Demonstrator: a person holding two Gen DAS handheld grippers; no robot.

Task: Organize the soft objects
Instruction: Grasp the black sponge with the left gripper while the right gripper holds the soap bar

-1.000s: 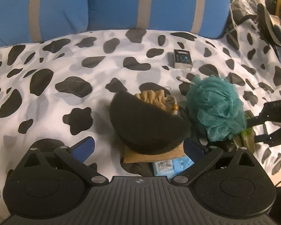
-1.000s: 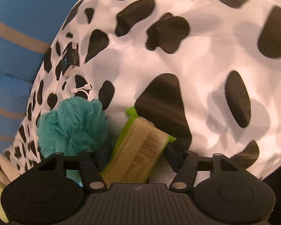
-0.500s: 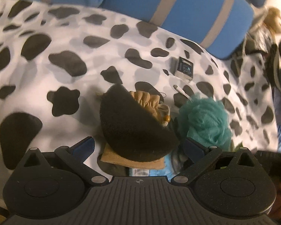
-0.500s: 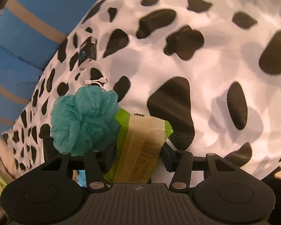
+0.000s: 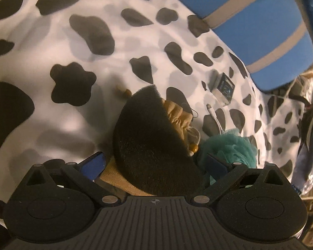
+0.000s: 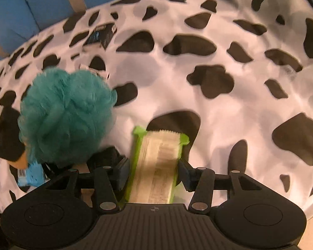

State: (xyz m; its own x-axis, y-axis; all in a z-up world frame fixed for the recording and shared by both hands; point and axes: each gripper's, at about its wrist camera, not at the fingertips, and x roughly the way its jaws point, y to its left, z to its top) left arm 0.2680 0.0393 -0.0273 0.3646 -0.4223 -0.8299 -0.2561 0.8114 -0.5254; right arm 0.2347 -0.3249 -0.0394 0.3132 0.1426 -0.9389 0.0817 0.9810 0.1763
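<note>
Green packet (image 6: 156, 166) in right gripper (image 6: 154, 171), right-wrist view only

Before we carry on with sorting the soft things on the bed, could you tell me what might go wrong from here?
1. The green packet, gripped at its sides by the right gripper, could buckle or slip.
2. The teal bath pouf crowds that gripper and may snag.
3. The left gripper straddles the black fuzzy piece stacked on a tan pouch; both could lift together.

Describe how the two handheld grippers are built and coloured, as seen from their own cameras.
Both look alike. The left gripper and the right gripper each have a matte black ribbed base plate with a small crosshair mark at its centre, two rounded black side housings with circular recesses, and angled black linkage arms with silver pivot pins. The fingers end in blue pads. No cables, hands or sleeves show.
</note>
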